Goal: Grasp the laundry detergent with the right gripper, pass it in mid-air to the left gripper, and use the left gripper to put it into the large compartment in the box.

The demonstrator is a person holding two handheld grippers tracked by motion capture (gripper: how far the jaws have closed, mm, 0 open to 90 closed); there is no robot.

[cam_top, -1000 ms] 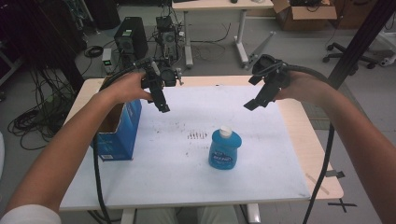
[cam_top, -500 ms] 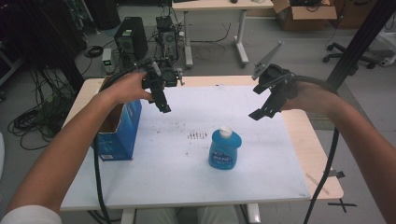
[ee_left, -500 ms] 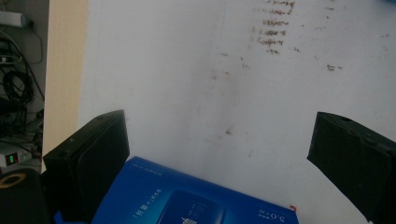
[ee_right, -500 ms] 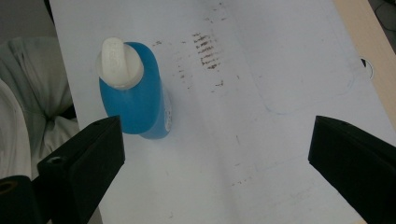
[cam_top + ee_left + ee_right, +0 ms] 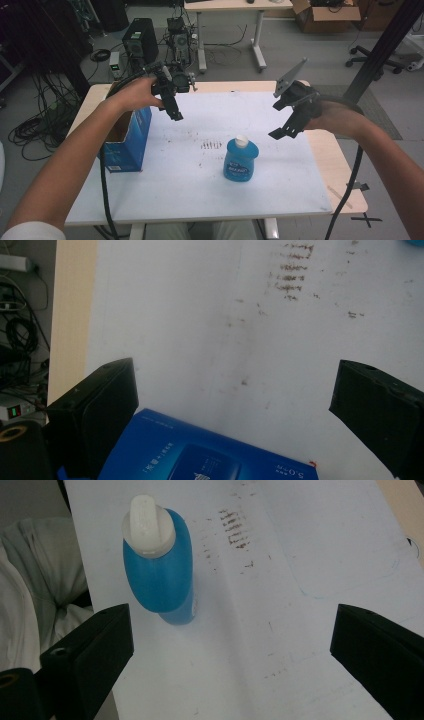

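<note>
A blue bottle (image 5: 240, 160) with a white cap stands upright near the middle of the white-covered table (image 5: 190, 195). An open blue carton (image 5: 126, 136) stands at the table's left edge. My left gripper (image 5: 176, 114) hangs open above the table, just right of the carton's top; the left gripper view has the carton (image 5: 200, 457) below and between the wide-apart jaws of the left gripper (image 5: 235, 395). My right gripper (image 5: 281, 132) is open in the air, up and to the right of the bottle. In the right gripper view the bottle (image 5: 160, 565) stands ahead of the left jaw of the right gripper (image 5: 230, 640), untouched.
Brown smudges (image 5: 211, 145) mark the sheet behind the bottle. Bare wood shows along the table's right edge (image 5: 340, 175). On the floor beyond are a computer tower (image 5: 140, 42), cables, another desk and an office chair (image 5: 372, 52). A black pole (image 5: 385, 45) rises at the right.
My right gripper has dropped lower and swung toward the bottle. The left gripper has stayed almost still beside the carton. Bottle and carton have not moved.
</note>
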